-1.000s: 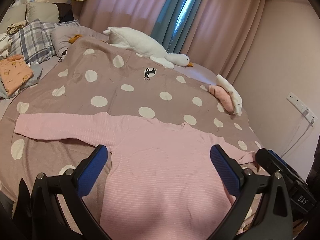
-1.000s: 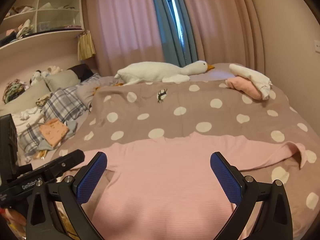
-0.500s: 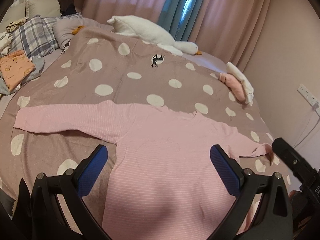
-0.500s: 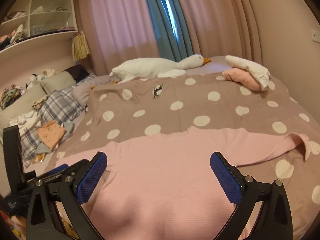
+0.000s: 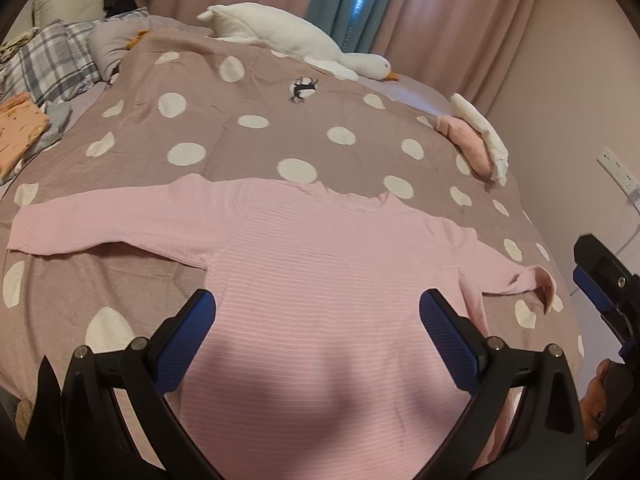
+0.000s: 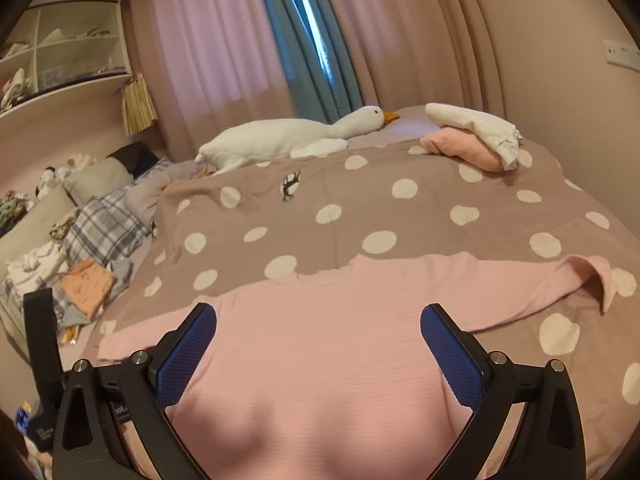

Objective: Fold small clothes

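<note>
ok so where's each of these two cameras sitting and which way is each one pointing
Left wrist: sits on the left gripper, looking forward over the pink top spread on the dotted bedspread; its own open blue-padded fingers show, and the right gripper at the right edge.
Right wrist: sits on the right gripper, facing the curtains across the same pink top; its open fingers show, the left gripper's body at lower left.
Shared: pink top, bedspread, plush goose.

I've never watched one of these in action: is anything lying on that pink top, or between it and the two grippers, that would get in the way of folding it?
Nothing visible does. The pink long-sleeved top lies spread on the polka-dot blanket, bare. Both the left hand-held gripper and the right hand-held gripper are open directly over it. The goose plush lies well beyond it.
</note>
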`<state>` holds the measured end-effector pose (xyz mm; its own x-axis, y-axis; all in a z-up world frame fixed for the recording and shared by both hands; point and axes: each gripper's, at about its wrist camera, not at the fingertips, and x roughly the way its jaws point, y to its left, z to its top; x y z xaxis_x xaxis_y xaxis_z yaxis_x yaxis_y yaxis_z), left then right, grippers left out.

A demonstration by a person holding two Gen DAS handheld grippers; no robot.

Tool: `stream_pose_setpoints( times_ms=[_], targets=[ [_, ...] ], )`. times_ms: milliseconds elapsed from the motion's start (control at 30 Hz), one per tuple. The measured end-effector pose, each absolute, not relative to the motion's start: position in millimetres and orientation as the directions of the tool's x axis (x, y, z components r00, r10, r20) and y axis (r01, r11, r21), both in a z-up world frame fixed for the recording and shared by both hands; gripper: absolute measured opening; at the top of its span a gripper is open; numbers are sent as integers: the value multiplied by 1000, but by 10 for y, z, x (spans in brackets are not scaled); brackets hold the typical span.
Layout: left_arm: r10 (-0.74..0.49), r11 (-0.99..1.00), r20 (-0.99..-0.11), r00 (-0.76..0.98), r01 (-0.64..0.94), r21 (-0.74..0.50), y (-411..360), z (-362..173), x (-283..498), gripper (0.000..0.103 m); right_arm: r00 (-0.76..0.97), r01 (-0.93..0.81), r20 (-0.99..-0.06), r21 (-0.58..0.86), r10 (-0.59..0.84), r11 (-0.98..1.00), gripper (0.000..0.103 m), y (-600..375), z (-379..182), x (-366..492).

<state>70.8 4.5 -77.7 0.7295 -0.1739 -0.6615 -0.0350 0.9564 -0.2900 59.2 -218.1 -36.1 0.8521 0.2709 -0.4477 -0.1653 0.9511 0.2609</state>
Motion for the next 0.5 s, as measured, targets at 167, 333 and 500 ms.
stream_pose_setpoints(
  times_ms=[167,333,500],
  targets=[
    [-222,952,-648,728,20,-304,-95,-656,698,102,870,-147,-423,270,254,952,102,-2288,-307,538],
    [-311,939,-593,743,146,-310,-342,-374,594,102,896,-110,-387,278,216,954,102,-2446,-244,439],
    [-264,962,-574,775,170,-213,-578,-197,549,102,910,-93,-365,283,197,954,102,-2557,-205,384]
  ],
)
